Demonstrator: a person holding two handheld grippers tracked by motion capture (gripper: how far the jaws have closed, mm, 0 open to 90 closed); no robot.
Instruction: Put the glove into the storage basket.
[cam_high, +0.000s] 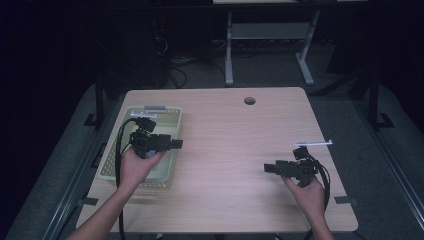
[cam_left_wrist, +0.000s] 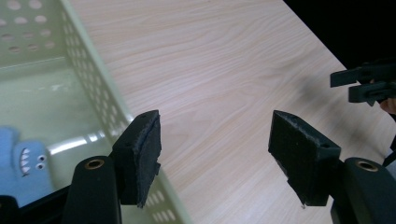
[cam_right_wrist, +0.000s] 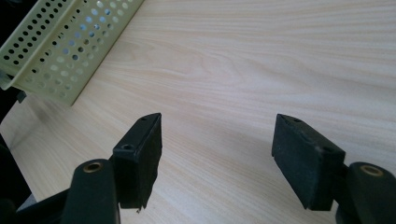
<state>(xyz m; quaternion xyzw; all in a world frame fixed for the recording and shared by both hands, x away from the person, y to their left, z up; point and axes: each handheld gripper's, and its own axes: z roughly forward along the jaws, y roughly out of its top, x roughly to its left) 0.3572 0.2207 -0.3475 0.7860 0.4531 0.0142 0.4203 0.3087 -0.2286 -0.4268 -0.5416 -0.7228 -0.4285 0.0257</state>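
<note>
The high view looked forward and down from above the person's side onto the whole table, with the basket at its left edge. The left gripper view sat close over the basket's right wall, facing away from it across the table toward the right gripper far off. The right gripper view sat low and near the wood, facing back toward the basket. Both gripper views shared the bare wood beside the basket.
</note>
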